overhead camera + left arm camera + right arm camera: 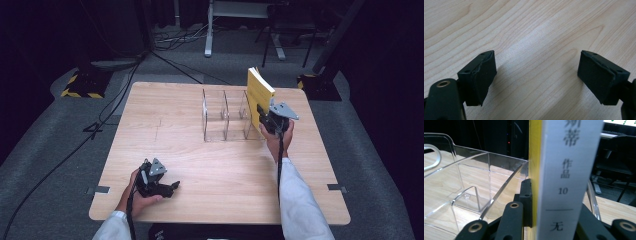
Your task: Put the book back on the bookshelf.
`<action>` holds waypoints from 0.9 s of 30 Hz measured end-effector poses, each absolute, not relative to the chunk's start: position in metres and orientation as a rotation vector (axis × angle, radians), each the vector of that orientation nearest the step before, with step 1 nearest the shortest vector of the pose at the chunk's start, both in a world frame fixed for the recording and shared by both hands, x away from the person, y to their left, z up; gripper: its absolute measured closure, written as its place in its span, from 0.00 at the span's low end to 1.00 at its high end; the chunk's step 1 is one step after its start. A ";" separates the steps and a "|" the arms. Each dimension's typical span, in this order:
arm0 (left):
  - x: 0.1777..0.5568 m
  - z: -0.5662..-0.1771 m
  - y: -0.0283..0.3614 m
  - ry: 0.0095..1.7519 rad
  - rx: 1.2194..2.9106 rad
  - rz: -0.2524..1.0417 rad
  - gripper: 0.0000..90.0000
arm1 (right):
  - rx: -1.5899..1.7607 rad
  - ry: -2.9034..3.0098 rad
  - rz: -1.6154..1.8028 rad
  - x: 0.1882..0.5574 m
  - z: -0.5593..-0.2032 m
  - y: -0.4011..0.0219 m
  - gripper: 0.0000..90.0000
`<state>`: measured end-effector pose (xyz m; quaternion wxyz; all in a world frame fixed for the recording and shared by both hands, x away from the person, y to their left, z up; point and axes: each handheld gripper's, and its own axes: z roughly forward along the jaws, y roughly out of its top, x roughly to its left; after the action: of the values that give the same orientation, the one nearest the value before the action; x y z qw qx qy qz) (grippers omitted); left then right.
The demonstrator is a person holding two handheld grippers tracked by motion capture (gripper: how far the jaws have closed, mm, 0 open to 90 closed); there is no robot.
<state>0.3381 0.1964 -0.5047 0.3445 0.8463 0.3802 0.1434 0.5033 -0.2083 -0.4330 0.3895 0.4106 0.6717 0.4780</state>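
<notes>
One yellow book [260, 95] stands upright at the right end of a clear plastic rack [222, 117], clamped between the jaws of the right gripper [264, 116], which grips it low on the side facing the person. In the right gripper view the book's white spine [569, 170] with printed characters rises straight up between the two black jaws, and the curved clear walls of the rack [474, 182] lie just to its left, with one low divider showing inside. From the high view the rack has three compartments side by side, set apart by upright clear walls; the book is at the rightmost one, and whether its lower edge is already inside or just above the rim cannot be told. The left gripper [167, 189] rests well apart from all this, near the front left of the wooden table [200, 165], with its jaws spread and only bare wood [536, 50] between the two pads. Around the table are grey floor, black cables, two dark stands with yellow and black striped feet, and a white frame at the back.
</notes>
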 end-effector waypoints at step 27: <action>0.338 -0.505 0.196 0.987 2.200 0.374 0.18 | 1.080 1.709 1.230 0.496 -0.452 -0.217 0.77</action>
<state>0.3381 0.1965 -0.5046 0.3438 0.8467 0.3798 0.1440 0.4955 -0.2168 -0.4516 0.3783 0.4224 0.6685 0.4812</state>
